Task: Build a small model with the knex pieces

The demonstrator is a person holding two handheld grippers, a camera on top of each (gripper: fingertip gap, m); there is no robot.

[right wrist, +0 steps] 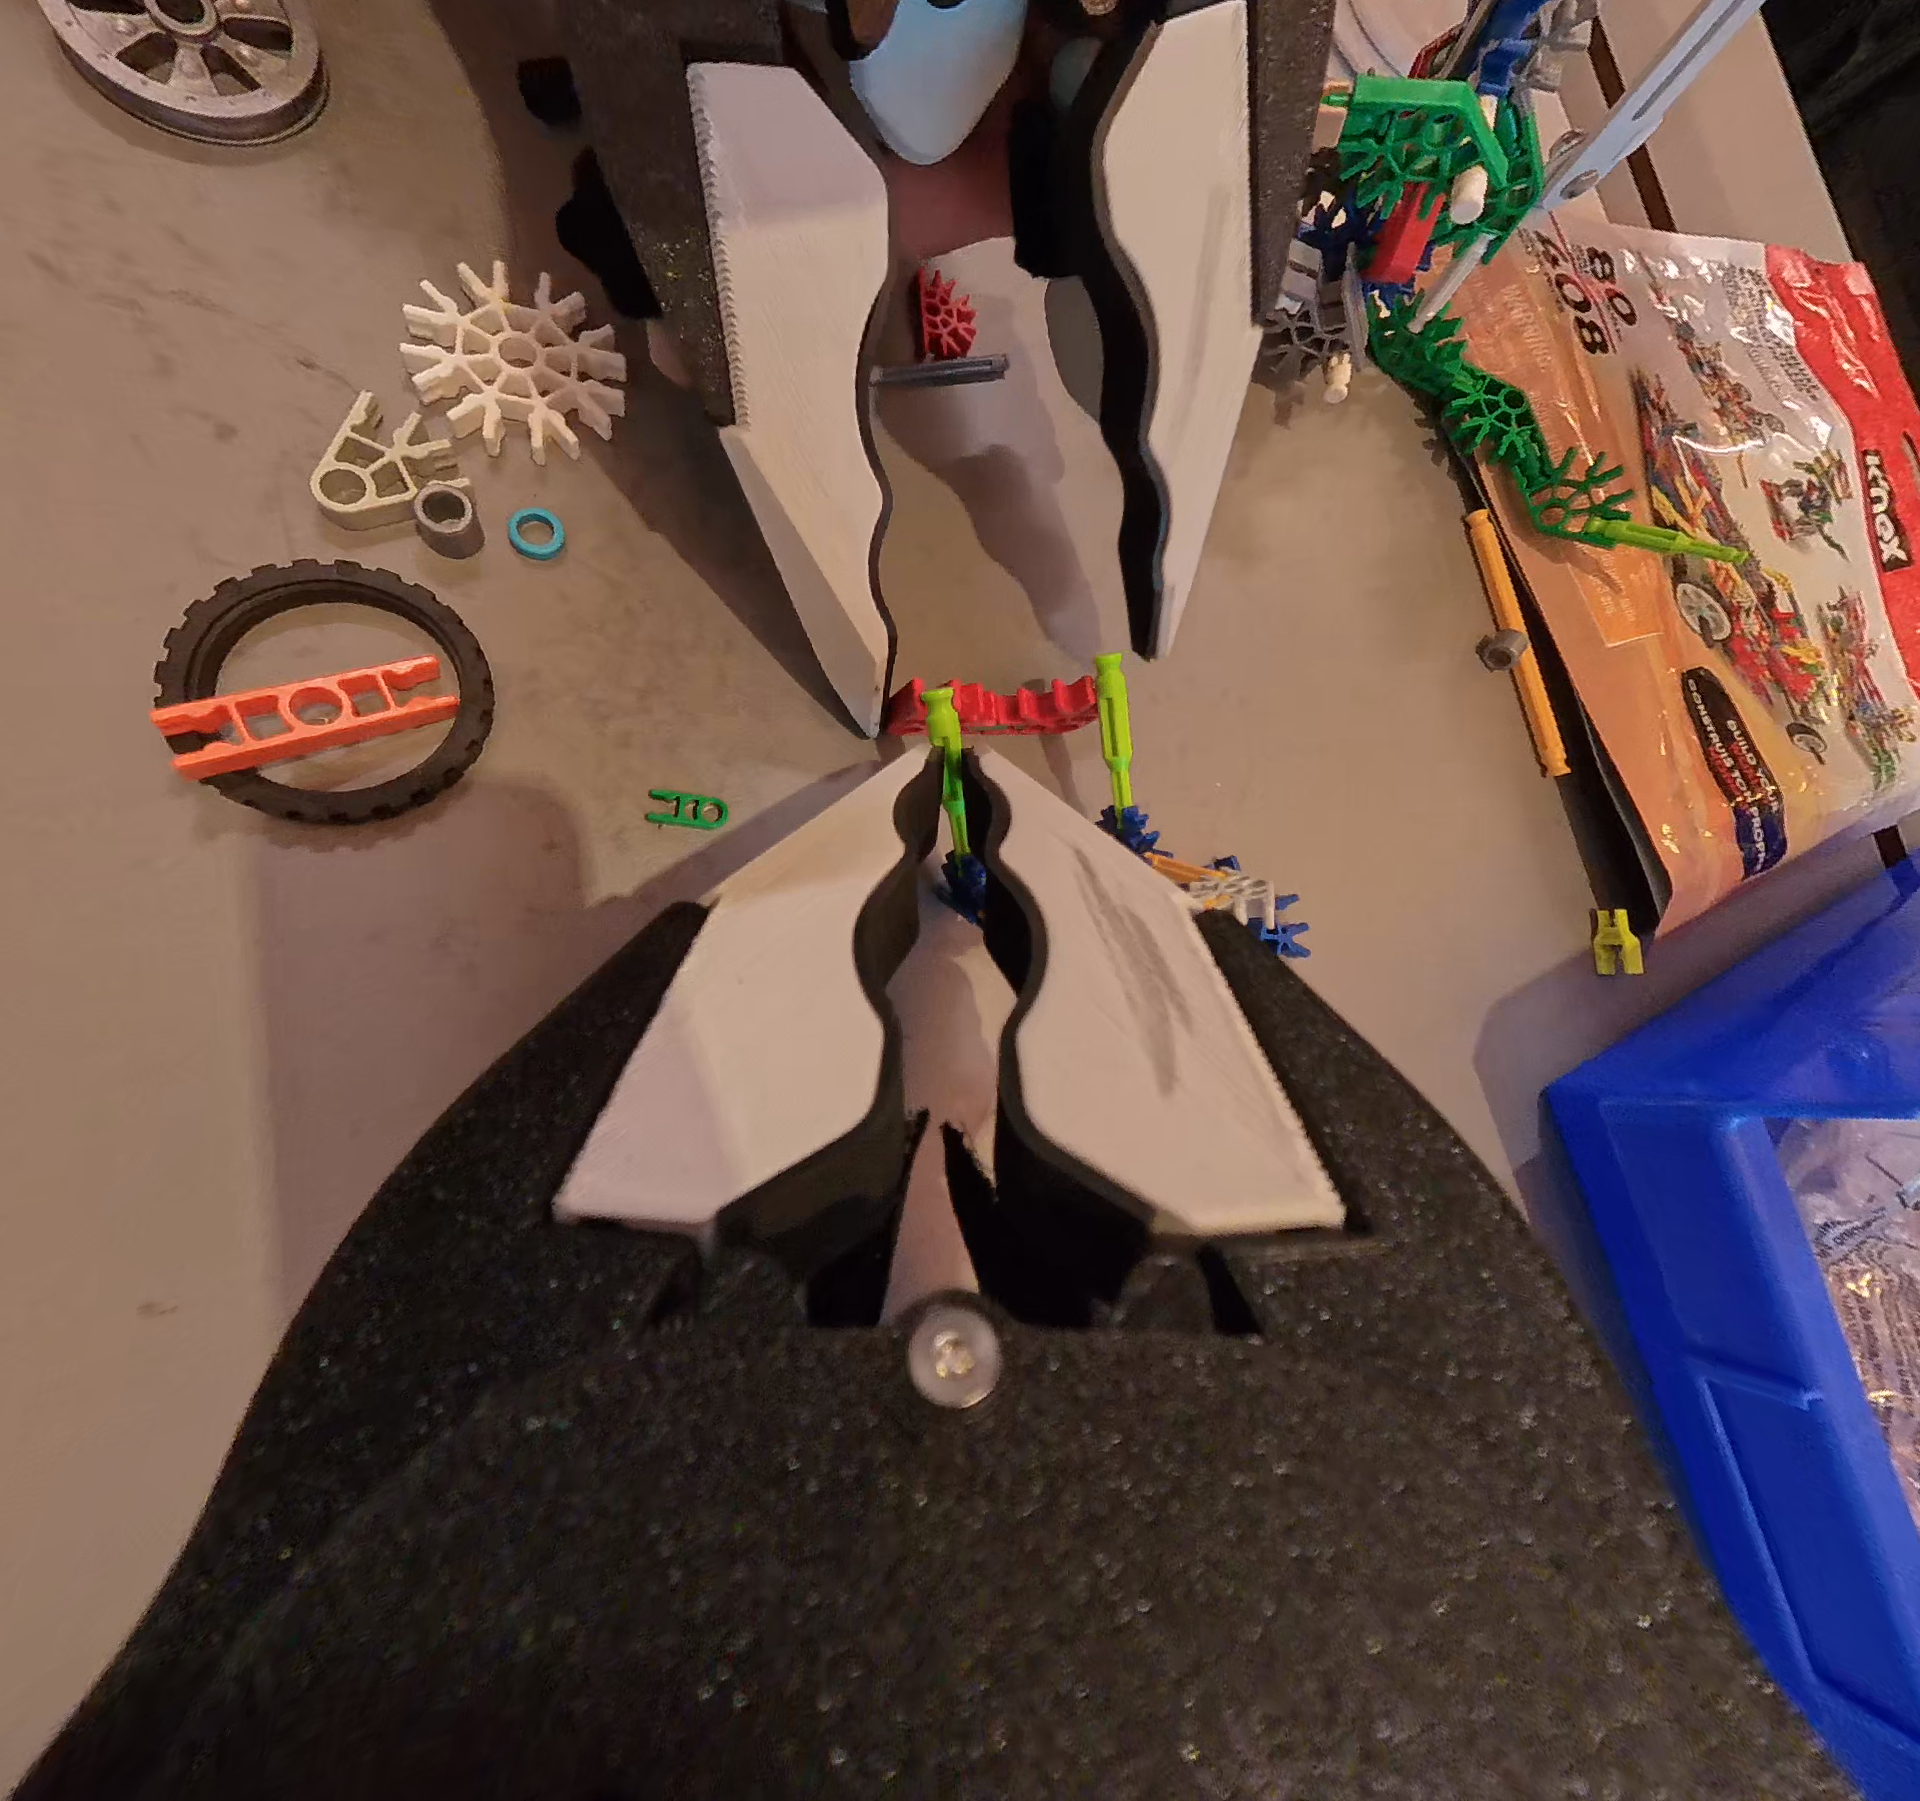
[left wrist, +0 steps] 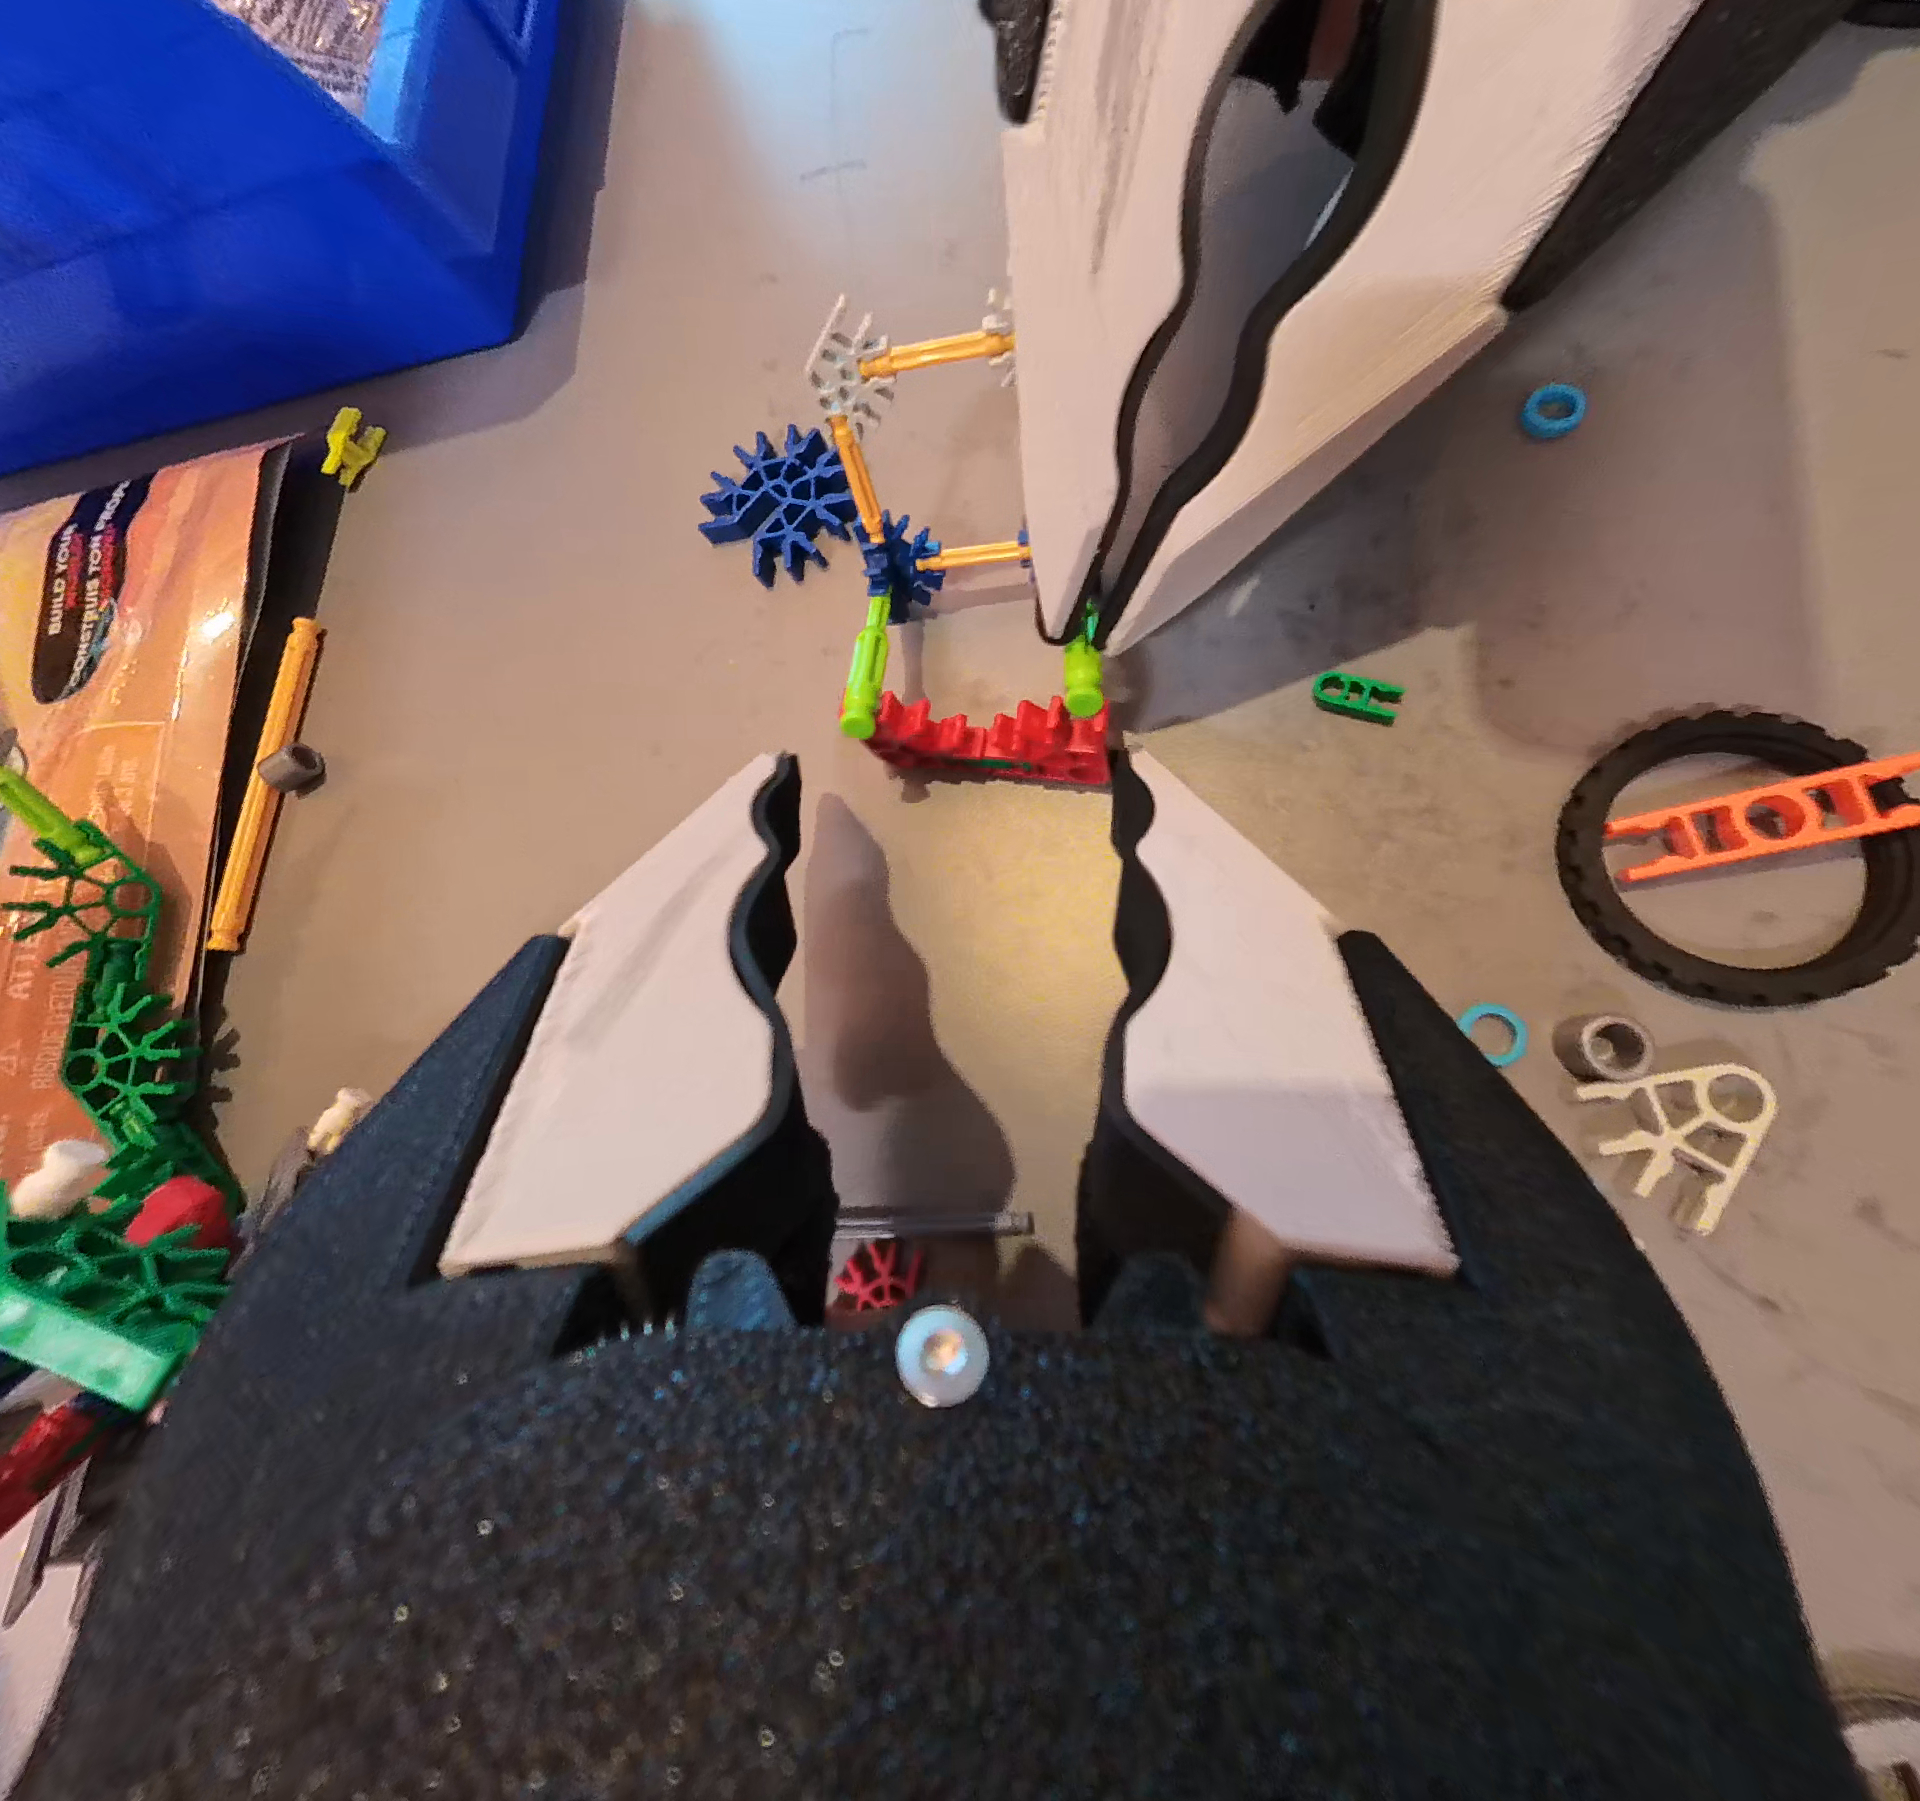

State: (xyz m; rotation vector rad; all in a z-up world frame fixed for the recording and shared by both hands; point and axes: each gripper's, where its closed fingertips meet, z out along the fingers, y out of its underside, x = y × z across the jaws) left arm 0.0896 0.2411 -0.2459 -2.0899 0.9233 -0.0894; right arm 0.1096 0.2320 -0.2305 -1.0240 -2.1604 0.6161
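Fingers of your right gripper (right wrist: 951,780) pinch one lime green rod (right wrist: 948,764), which runs straight out along them into the red connector (right wrist: 997,709). Your left gripper (left wrist: 956,775) faces it with fingers spread wide, holding nothing, tips just beside that red connector, one at each end. A second lime rod (right wrist: 1112,728) stands on the red connector's other end. Beyond it lies a printed toy bag (right wrist: 1704,546); its writing stays unread
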